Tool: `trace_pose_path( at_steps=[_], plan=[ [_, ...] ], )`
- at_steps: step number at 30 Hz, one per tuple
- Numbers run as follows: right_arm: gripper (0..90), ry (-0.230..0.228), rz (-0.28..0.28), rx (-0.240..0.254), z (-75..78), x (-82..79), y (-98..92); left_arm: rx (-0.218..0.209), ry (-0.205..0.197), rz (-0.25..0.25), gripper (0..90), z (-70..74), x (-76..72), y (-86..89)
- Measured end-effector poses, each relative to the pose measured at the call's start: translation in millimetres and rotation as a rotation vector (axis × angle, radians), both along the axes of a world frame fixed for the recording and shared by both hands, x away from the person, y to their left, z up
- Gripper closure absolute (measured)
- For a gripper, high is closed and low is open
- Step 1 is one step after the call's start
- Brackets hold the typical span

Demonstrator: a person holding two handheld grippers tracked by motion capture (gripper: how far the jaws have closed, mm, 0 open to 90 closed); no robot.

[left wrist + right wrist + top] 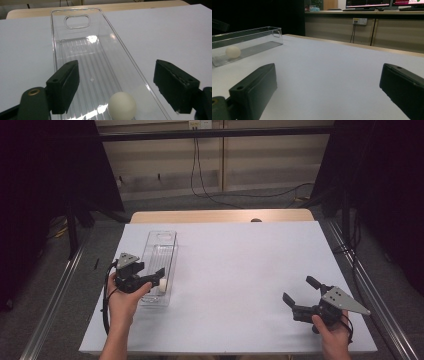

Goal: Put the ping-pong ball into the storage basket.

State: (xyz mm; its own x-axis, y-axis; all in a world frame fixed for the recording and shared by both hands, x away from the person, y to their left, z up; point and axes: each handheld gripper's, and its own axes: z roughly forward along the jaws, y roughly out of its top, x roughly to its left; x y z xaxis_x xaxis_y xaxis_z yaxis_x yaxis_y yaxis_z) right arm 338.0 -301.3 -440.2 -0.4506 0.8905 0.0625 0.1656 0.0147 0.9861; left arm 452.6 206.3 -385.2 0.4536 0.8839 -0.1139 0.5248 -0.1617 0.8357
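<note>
White ball [122,106] sits in clear tray [75,45], at 6 o'clock between left gripper's [116,86] wide-open, empty jaws.

The tabletop [240,270] is covered by a white sheet, with a strip of bare light wood showing along its 12 o'clock edge. A clear plastic tray [161,245], long and narrow, lies directly on the sheet toward 9 o'clock, its length running from 6 to 12 o'clock. Its ribbed floor sits flat on the surface.
</note>
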Motion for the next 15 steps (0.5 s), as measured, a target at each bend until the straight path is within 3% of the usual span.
trace_pose_path(
  at_steps=[15],
  plan=[
    [0.8, 0.002, 0.005, -0.011, -0.2, 0.0, 0.6, -0.057, -0.089, -0.013, 6.8, 0.7, -13.3, 2.2]
  ],
)
